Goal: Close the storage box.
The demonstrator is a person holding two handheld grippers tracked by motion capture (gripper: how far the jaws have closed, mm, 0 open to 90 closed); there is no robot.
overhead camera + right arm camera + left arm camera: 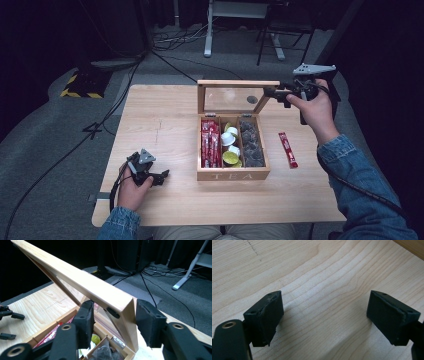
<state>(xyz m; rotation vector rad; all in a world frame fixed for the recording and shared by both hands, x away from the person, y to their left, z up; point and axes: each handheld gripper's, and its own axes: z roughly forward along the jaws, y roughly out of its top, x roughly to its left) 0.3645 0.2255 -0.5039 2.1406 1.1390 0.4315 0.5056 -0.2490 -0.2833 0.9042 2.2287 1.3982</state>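
Your right gripper [112, 322] has its jaws apart around the top corner of the tea box's lid [82, 286], which stands raised; whether the pads touch it is unclear. The tea box [233, 175] sits mid-table, toward the right edge. Your left gripper [324, 317] rests with jaws wide apart, holding nothing, near the table's [165, 130] front left corner.

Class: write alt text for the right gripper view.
Black tongs straddle the corner of a wooden tea box's raised lid, one pad each side. Below, the open box shows red sachets.
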